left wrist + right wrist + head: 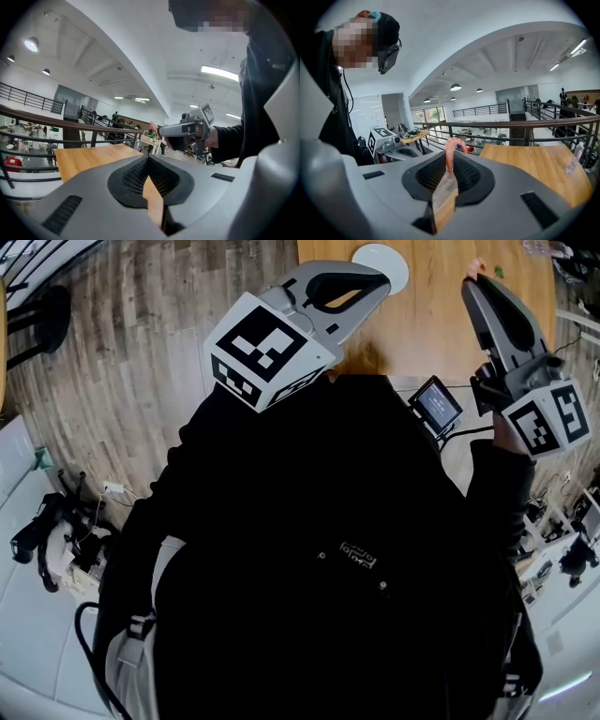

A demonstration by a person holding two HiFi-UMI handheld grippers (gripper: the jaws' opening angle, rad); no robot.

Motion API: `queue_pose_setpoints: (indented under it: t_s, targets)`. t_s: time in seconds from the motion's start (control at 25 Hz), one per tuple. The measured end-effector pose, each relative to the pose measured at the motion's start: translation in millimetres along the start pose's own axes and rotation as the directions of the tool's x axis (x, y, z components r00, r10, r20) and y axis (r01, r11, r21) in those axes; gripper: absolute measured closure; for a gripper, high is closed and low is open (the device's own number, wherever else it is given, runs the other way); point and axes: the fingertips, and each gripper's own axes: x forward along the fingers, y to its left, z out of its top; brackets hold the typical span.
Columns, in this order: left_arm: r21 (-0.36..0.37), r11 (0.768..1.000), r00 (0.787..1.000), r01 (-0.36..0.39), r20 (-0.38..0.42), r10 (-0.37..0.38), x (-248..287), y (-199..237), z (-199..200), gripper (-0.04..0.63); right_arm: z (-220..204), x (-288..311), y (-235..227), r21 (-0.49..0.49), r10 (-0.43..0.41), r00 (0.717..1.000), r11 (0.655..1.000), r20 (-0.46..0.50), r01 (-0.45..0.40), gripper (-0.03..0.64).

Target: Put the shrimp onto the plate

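In the head view, a white plate [392,259] is seen at the far edge of a wooden table [441,324], partly covered by the tip of the left gripper [380,277]. The right gripper [472,282] is held to the right of the plate, and a small pink shrimp [478,265] is seen at its tip, above the table and not yet over the plate. One plate, one shrimp, one table and two grippers are counted here.

In the left gripper view, the left gripper's [149,158] pads are seen closed tip to tip, with nothing between them. The right gripper [161,131] is seen across from it, with the pink shrimp [153,127] at its end. No plate is shown here.

In the right gripper view, the right gripper [450,164] is closed on the shrimp [451,147], which is pinched at its lower end and curls up above the pads. The table [534,164] lies to the right.

For the step in hand, which is judged to be the carry to the plate, the grip should be kept firm. The shrimp should be brought over the middle of the plate and lowered close before the jaws are parted, so that it is not dropped onto the rim. The left gripper should be kept off the plate so the way is not blocked.
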Motion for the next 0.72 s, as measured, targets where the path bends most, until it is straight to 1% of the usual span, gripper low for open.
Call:
queue_pose_setpoints:
  t_s: [0.12,0.28,0.4,0.52,0.72]
  targets:
    - [-0.022,0.999,0.998,-0.034,0.045,0.035,-3.2,2.3,3.5,0.597,-6.9,4.5,-3.1,-0.008,0.011,1.0,1.0,-0.027,-0.011,0.555]
    - [-0.059,0.997,0.998,-0.058,0.032,0.06,-9.8,2.6,-9.9,0.597,-14.3,9.6,-6.8,-0.015,0.034,0.998,0.999,-0.048,-0.035,0.555]
    - [-0.043,0.994,0.995,-0.097,0.004,0.097,-12.8,6.3,-17.5,0.596,-21.3,8.0,-13.0,-0.002,0.057,0.997,0.998,-0.042,-0.057,0.555]
    - [-0.022,0.99,0.99,-0.141,-0.001,0.141,-15.4,-2.5,-17.1,0.597,-27.8,-4.7,-13.1,-0.013,0.083,0.996,0.996,-0.031,-0.083,0.555]
    - [-0.021,0.985,0.985,-0.171,-0.005,0.171,-4.9,17.6,-4.0,0.595,-11.8,14.6,-28.1,-0.039,0.113,0.993,0.993,-0.038,-0.115,0.555]
